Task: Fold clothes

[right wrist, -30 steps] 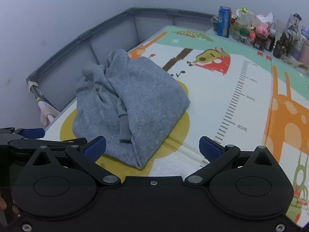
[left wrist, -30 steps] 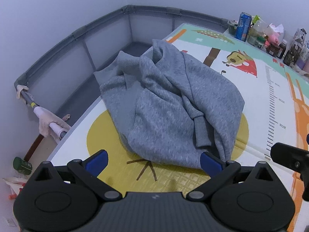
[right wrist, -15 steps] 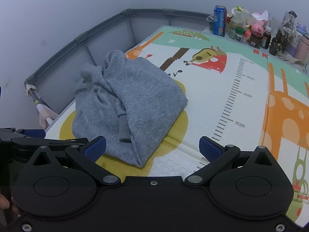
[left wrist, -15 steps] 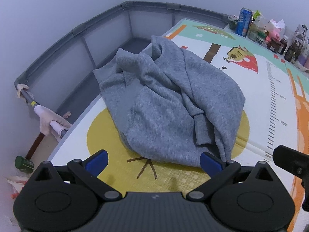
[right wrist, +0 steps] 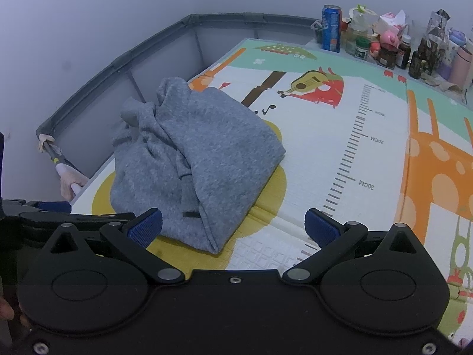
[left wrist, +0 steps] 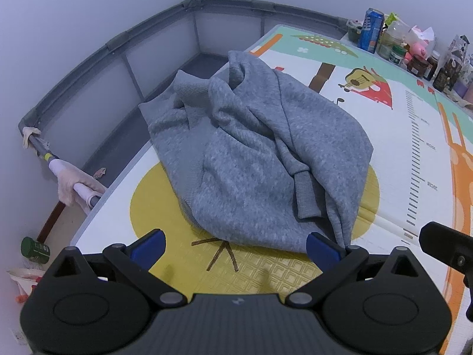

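Grey sweater [left wrist: 260, 153] lies bunched dead ahead of the left gripper [left wrist: 235, 244], its nearer one; right gripper [right wrist: 233, 226] sits off its right edge. Both jaws spread wide, empty.

A printed ruler scale [right wrist: 353, 153] is seen on the play mat [right wrist: 319, 124]. Its marks are labelled 10CM, 20CM and 30CM.

A crumpled grey sweater [right wrist: 195, 162] lies on a patterned play mat [right wrist: 354, 153]. The right gripper [right wrist: 233, 230], jaws spread wide, hovers near it. Bottles and a can [right wrist: 331, 28] stand far right.
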Demonstrator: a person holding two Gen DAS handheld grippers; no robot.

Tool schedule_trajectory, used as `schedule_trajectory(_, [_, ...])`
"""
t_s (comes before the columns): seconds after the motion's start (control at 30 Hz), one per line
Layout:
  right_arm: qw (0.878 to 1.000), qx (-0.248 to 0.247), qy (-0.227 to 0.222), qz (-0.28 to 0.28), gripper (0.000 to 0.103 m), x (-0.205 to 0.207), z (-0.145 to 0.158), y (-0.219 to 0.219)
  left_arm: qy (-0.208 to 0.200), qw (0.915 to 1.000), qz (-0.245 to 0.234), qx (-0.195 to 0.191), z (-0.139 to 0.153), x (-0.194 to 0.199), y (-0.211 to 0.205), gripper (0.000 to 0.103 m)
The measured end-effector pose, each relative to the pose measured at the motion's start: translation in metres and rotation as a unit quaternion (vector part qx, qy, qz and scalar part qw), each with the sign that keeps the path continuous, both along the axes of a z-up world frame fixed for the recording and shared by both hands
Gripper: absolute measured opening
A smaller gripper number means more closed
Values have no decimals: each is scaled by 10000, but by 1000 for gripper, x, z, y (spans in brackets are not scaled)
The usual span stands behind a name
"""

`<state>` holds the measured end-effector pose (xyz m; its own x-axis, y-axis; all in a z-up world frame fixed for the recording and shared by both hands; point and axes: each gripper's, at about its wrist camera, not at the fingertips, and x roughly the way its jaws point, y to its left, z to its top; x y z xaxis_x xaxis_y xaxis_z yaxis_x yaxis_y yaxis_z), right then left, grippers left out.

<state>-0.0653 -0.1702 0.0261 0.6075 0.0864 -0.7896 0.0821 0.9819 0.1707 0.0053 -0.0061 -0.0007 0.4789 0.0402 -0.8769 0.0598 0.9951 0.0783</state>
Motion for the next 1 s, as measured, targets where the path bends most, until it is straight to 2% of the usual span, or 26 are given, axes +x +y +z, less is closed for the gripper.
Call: schedule_trajectory(1.0, [10000,44,37,13,103,0,1,-1,-4,9995,-289,154,3,0,-7,103])
